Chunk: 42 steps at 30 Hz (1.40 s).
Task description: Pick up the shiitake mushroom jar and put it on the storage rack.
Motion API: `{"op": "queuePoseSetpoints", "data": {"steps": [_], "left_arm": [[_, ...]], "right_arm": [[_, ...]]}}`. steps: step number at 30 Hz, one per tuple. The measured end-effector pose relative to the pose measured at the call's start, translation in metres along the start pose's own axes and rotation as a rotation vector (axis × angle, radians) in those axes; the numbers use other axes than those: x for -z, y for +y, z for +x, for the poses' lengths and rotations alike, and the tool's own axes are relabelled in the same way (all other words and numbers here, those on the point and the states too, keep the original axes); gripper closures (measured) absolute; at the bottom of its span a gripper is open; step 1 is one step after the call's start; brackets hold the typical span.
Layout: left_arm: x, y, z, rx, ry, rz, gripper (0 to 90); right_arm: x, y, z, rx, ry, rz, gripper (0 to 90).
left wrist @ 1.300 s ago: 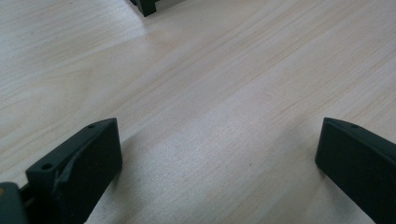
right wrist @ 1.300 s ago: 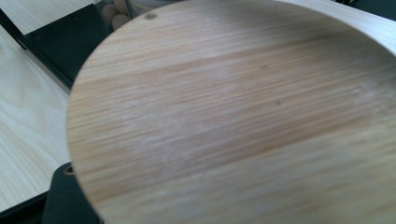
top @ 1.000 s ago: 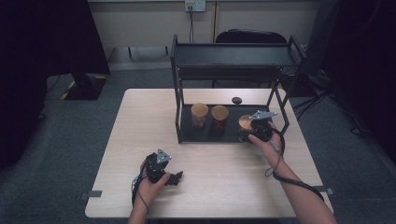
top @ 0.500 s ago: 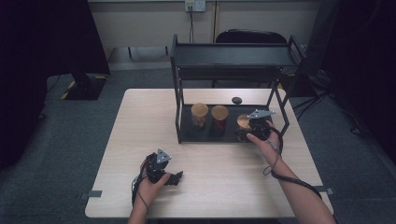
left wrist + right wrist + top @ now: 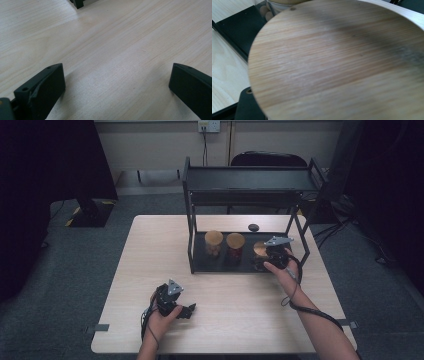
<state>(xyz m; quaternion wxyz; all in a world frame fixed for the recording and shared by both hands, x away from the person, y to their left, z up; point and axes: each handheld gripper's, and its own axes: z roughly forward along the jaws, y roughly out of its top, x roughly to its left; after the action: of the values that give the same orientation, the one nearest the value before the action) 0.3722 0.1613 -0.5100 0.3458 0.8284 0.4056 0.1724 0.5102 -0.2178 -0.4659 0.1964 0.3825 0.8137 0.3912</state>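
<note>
— Where's the jar (image 5: 261,251)?

— On the rack's (image 5: 196,206) bottom shelf, rightmost of three. My right gripper (image 5: 272,256) is clamped on it; my left gripper (image 5: 186,310) rests wide apart on the table (image 5: 125,285).

— Risk?

— Lifting could hit the upper shelf, I reckon, or bump the middle jar (image 5: 235,245).

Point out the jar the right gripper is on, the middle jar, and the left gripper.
Right jar (image 5: 332,62), right gripper view, wooden lid top.
Middle jar (image 5: 235,240), high view, lid.
Left gripper (image 5: 191,310), high view, between fingertips.
</note>
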Motion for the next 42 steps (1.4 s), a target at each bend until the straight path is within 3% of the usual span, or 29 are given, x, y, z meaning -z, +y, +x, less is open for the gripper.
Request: {"op": "queuePoseSetpoints", "data": {"steps": [42], "left_arm": [[0.000, 0.000, 0.000, 0.000, 0.000, 0.000, 0.1]], "right_arm": [[-0.016, 0.010, -0.007, -0.016, -0.015, -0.005, 25.1]]}}
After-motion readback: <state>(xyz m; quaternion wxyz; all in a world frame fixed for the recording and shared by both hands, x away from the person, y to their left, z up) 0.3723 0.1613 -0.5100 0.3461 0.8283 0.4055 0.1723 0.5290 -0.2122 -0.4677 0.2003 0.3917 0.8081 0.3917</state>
